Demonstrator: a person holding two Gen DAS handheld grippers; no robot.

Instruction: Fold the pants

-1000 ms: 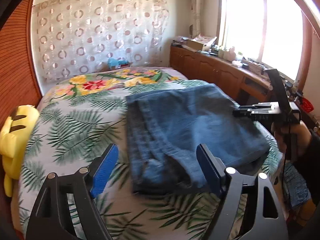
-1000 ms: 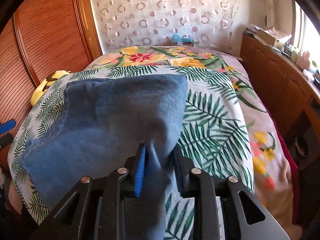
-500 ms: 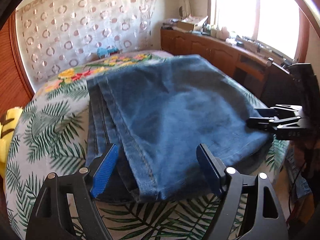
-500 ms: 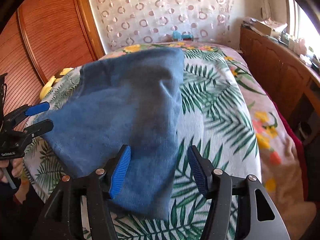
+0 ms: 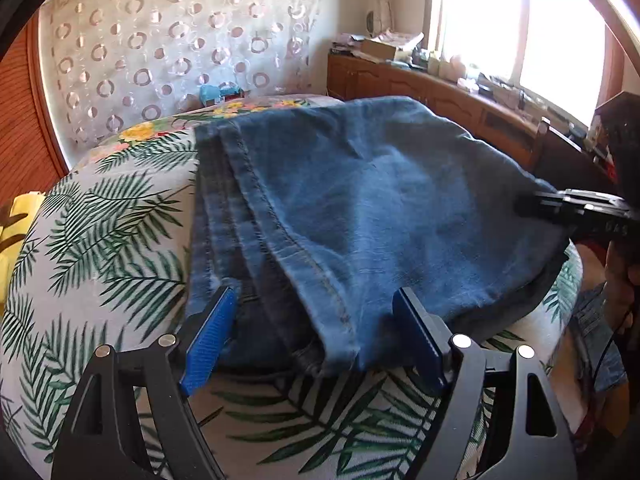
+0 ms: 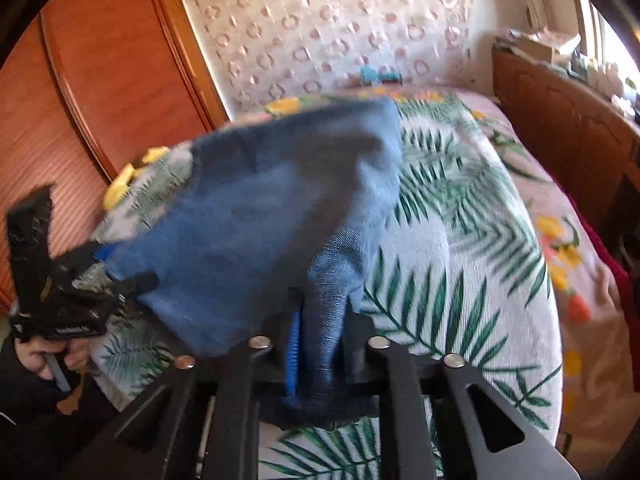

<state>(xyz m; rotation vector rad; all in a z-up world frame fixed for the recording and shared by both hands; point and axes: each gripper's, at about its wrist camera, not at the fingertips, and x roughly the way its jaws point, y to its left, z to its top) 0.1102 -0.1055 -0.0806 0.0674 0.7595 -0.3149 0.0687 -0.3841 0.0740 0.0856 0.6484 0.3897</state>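
Note:
The blue denim pants (image 5: pixel 372 208) lie folded on the bed with the palm-leaf cover (image 5: pixel 108 216). My left gripper (image 5: pixel 316 322) is open, its blue pads either side of the near corner of the folded pants, just above the fabric. My right gripper (image 6: pixel 320 332) is shut on the near edge of the pants (image 6: pixel 280 216). It shows at the right of the left wrist view (image 5: pixel 536 204), at the pants' right corner. The left gripper shows at the left of the right wrist view (image 6: pixel 116 276), at the pants' other corner.
A yellow plush toy (image 5: pixel 10 224) lies at the bed's left edge. A wooden sideboard (image 5: pixel 440 92) with clutter runs under the window on the right. A wooden wardrobe (image 6: pixel 100 92) stands on the left. A patterned curtain (image 5: pixel 160 52) hangs behind the bed.
My right gripper was shut on the pants, opened half a second ago, and has shut again on their near edge. My left gripper has moved in closer to the pants' corner, still open.

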